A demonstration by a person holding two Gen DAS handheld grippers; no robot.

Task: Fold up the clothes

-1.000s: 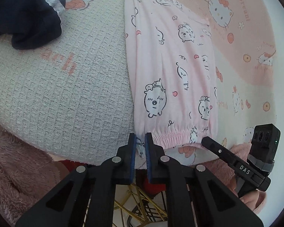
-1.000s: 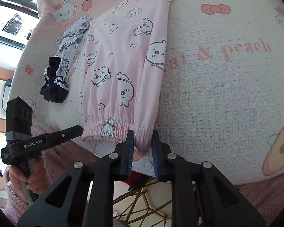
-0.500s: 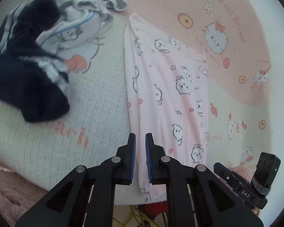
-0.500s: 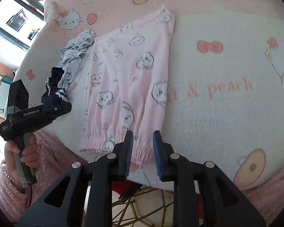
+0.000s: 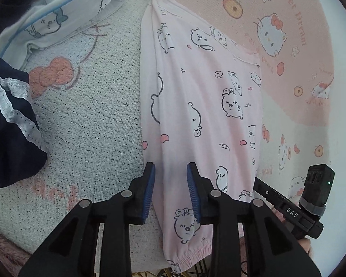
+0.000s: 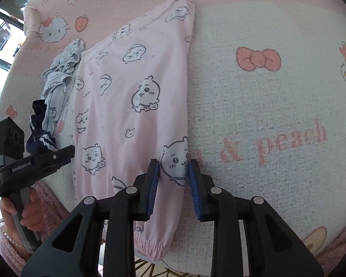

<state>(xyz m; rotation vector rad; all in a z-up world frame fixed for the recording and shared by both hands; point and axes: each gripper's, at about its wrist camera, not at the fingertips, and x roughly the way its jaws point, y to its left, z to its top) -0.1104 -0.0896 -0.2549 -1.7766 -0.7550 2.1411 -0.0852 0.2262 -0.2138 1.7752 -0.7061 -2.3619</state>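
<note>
The left gripper [image 5: 170,189] stands open over the left edge of the pink cotton pyjama trousers printed with cartoon animals [image 5: 203,106]; its jaws have just been opening and the pads press on nothing. The right gripper [image 6: 173,182] is open too, astride the right edge of the trousers in the lower middle of its frame. The trousers lie flat, lengthwise, on the white and pink waffle blanket [image 6: 265,97]. To fold well, both grippers should pinch the edges at the same height, I think, so the crease stays straight, away from the dark navy garment [image 5: 9,127] at the left.
</note>
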